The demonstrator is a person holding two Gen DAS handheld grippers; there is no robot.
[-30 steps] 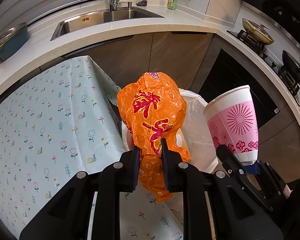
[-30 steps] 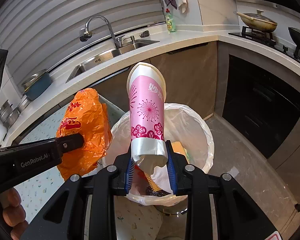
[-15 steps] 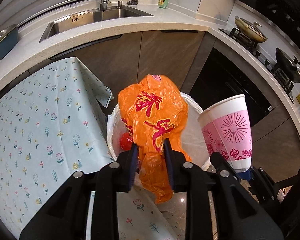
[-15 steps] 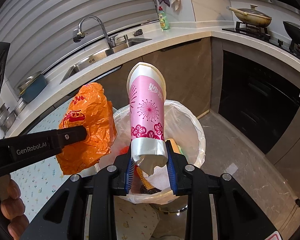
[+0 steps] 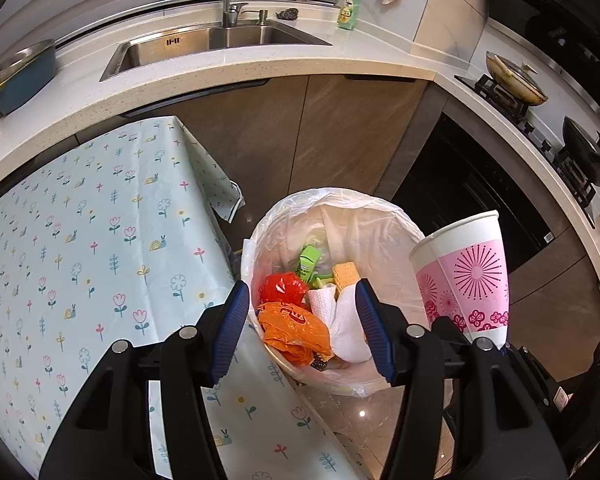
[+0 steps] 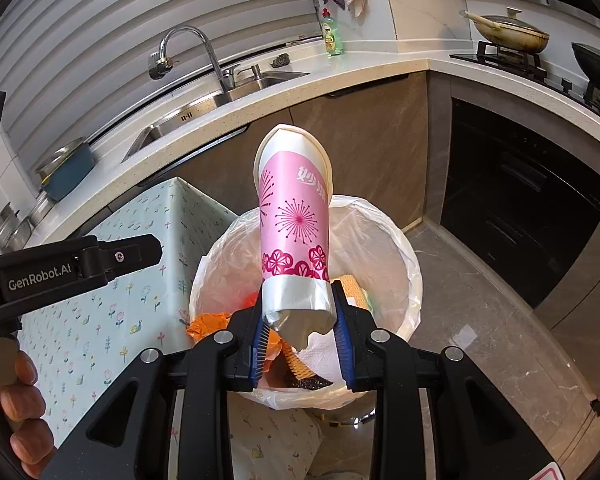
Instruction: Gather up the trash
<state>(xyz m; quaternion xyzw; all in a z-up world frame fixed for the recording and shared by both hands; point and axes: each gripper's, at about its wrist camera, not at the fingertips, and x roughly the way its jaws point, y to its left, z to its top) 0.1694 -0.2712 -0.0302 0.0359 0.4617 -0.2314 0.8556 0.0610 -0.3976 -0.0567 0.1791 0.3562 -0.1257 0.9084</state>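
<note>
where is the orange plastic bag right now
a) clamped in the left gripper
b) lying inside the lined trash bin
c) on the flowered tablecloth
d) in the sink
b: the orange plastic bag lies in the lined trash bin among other rubbish, and the left gripper above it stands open with nothing between its fingers.

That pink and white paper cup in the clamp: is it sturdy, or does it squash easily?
The pink and white paper cup probably squashes easily: its base looks crumpled where the right gripper pinches it. It seems light, since a pinch at the bottom alone holds it up. Released over the white-lined trash bin, it would likely tumble in.
</note>
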